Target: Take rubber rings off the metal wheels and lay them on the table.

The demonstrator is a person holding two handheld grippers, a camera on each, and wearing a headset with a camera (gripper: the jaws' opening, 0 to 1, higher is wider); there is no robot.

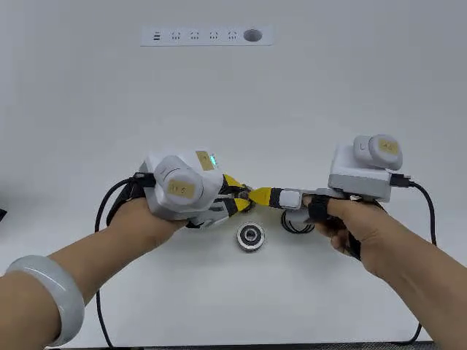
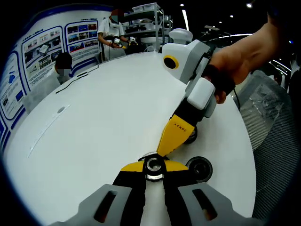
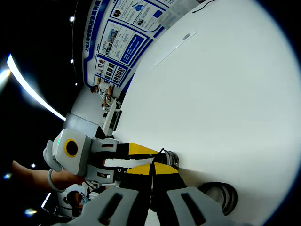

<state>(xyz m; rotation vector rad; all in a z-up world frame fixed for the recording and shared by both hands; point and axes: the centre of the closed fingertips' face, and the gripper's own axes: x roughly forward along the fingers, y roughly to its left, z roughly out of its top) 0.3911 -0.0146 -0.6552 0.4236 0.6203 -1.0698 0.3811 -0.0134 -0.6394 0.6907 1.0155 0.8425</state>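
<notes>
Wheel [image 2: 154, 164] in L tool [image 2: 154, 170], R tool [image 3: 153, 167] prob. touching.

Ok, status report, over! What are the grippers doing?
Left gripper shut on a metal wheel. Right gripper shut, jaws at that wheel's rim. Loose rubber rings and another wheel lie on the table. Nothing in the way.

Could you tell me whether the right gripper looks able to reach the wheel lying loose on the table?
Probably yes: the loose wheel lies uncovered on the table near the right gripper, though its tips are busy at the held wheel in the left gripper.
</notes>
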